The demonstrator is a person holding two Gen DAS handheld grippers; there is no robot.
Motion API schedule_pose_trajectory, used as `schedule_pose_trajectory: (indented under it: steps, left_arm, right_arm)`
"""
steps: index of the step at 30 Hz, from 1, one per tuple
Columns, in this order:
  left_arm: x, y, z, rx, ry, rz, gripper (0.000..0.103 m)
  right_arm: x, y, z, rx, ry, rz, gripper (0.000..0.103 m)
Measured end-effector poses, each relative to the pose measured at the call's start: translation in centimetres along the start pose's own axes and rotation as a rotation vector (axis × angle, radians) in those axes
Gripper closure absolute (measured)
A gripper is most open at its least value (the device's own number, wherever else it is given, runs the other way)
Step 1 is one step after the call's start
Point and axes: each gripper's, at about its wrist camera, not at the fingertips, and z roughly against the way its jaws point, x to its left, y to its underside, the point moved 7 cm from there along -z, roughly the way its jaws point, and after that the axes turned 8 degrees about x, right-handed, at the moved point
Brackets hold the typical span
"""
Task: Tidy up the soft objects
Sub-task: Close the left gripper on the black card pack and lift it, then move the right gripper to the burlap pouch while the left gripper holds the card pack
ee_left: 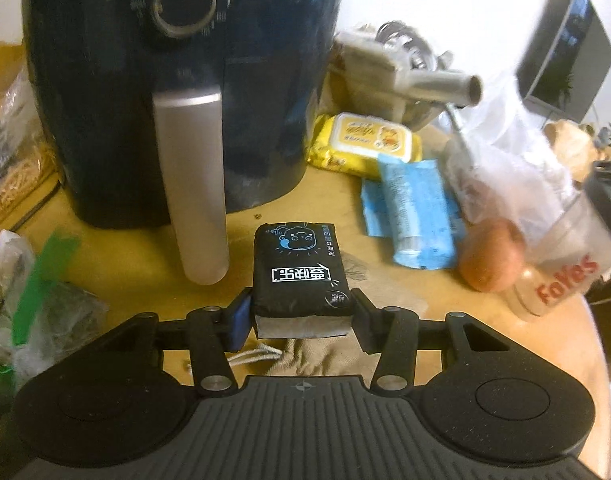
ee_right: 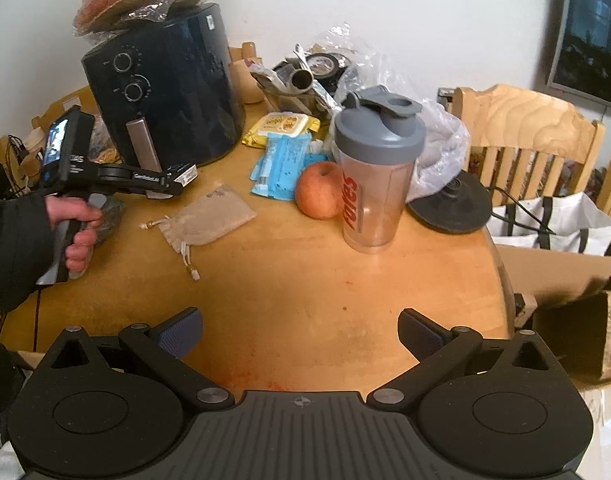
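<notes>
My left gripper is shut on a black tissue pack and holds it above the table, just in front of the air fryer's handle. The right wrist view shows that gripper with the pack's end at its tip. A beige drawstring pouch lies flat on the table below it. A yellow wet-wipes pack and blue tissue packets lie right of the fryer. My right gripper is open and empty over the bare front of the table.
A dark air fryer stands at the back left. An apple, a shaker bottle, a plastic bag and a black kettle base stand to the right. A wooden chair and cardboard box are beyond the table's right edge.
</notes>
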Motion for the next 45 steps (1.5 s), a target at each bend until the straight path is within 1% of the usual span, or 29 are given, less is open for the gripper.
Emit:
schedule_pose_trajectory:
  steps: [5, 9, 12, 15, 21, 28, 35, 37, 39, 42, 45]
  left_arm:
    - [-0.3, 0.5, 3.2, -0.036, 0.016, -0.027, 0.054]
    - [-0.4, 1.0, 5.9, -0.067, -0.003, -0.05, 0.054]
    - [0.0, 1.5, 7.7, -0.078, -0.006, -0.042, 0.054]
    - [0.2, 2.0, 9.5, -0.084, -0.031, -0.042, 0.054]
    - [0.7, 3.3, 13.1, -0.094, -0.044, -0.03, 0.054]
    - [0.6, 5.0, 16.9, -0.112, -0.034, -0.023, 0.054]
    - [0.5, 7.1, 20.4, -0.133, -0.018, -0.009, 0.054]
    - [0.5, 7.7, 21.2, -0.13, -0.024, 0.0, 0.054]
    - [0.5, 8.3, 22.1, -0.135, -0.029, 0.015, 0.054]
    - [0.8, 9.2, 23.3, -0.139, -0.019, 0.058, 0.054]
    - [1.1, 10.1, 24.3, -0.141, -0.027, 0.086, 0.054]
  right_arm:
    - [0.6, -1.1, -0.4, -0.006, -0.013, 0.065, 0.0]
    - [1.2, -2.2, -1.1, -0.005, -0.028, 0.125, 0.0]
    - [1.7, -3.1, -1.7, -0.007, -0.04, 0.178, 0.0]
    - [2.4, -3.9, -2.3, -0.009, -0.059, 0.229, 0.0]
    - [4.0, -5.3, -4.1, -0.012, -0.112, 0.328, 0.0]
    - [6.0, -6.9, -5.9, -0.025, -0.189, 0.412, 0.0]
    - [8.0, -7.7, -8.4, -0.02, -0.231, 0.494, 0.0]
    - [8.6, -7.7, -9.3, -0.01, -0.243, 0.507, 0.001]
    - [9.1, -7.7, -10.3, -0.003, -0.255, 0.521, 0.002]
    - [10.0, -7.7, -11.9, 0.014, -0.272, 0.544, 0.008]
    - [11.0, -7.4, -13.4, 0.026, -0.277, 0.58, 0.012]
